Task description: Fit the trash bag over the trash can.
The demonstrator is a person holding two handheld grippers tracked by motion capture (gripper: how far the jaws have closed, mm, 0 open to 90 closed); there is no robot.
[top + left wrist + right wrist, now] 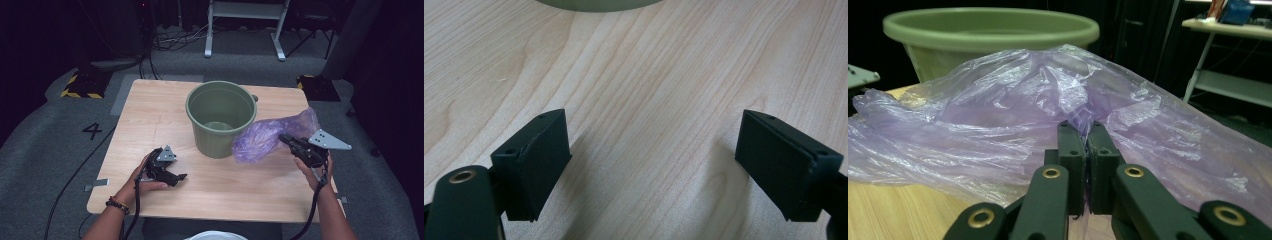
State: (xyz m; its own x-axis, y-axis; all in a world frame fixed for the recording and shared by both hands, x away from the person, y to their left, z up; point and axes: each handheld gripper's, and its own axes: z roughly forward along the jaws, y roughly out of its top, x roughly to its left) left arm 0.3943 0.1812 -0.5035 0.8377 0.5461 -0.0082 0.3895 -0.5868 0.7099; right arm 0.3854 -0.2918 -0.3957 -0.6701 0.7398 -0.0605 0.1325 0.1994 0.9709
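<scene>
- While your right gripper (286, 138) pinches the purple plastic bag (265, 135) beside the green bucket (220, 117), its jaws sit clamped.
- Your left gripper (177, 177) rests wide open, empty, on the wooden table (150, 115).

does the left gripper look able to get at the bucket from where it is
Probably yes. The left gripper rests on the table with jaws open and bare wood between it and the bucket. The purple bag hangs on the bucket's other side.

Thin, crinkled, glossy purple plastic bag (265, 136); smooth matt green plastic bucket (220, 117); pale, matt wood-grain table (150, 125).
</scene>
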